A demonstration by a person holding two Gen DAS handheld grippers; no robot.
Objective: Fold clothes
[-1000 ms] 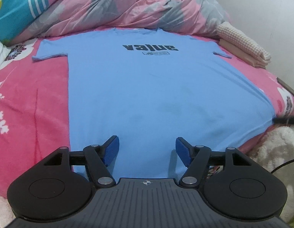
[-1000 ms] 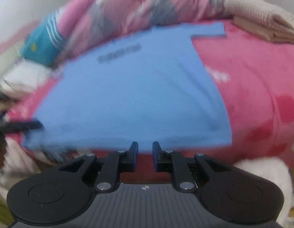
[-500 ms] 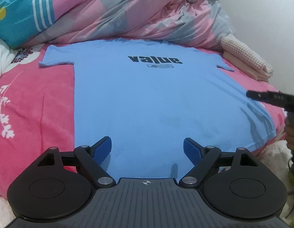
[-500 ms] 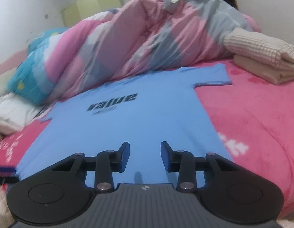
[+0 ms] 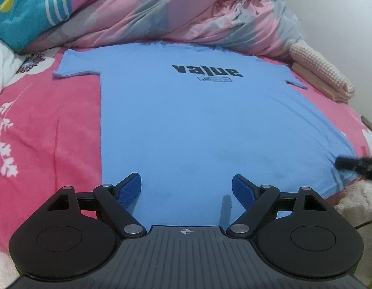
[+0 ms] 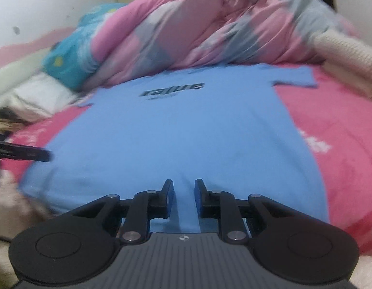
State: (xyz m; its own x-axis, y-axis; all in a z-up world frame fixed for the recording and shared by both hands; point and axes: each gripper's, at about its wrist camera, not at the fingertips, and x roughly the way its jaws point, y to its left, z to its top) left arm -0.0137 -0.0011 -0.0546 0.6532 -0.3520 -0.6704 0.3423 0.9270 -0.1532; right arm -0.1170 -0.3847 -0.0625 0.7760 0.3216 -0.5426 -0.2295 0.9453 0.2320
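Note:
A light blue T-shirt (image 5: 198,120) lies flat and face up on the pink bedspread (image 5: 41,125), with its black "value" print (image 5: 206,70) towards the far end and its hem nearest me. My left gripper (image 5: 186,186) hovers over the hem's left half, open wide, nothing between its blue pads (image 5: 129,189). My right gripper (image 6: 183,192) is over the hem's right half (image 6: 186,159); its jaws are closing to a narrow gap and grip no cloth. In the left wrist view the right gripper (image 5: 354,163) shows as a dark tip at the shirt's right hem corner.
A bunched pink and grey quilt (image 5: 186,12) and a teal pillow (image 5: 24,9) fill the head of the bed. Folded beige cloths (image 5: 323,77) sit at the far right by the wall. A white fluffy rug (image 5: 359,200) lies below the bed's edge.
My left jaws spread wider a second ago and have held still since. My right jaws opened a little, then narrowed again; the right gripper dropped from above the shirt to its right hem corner.

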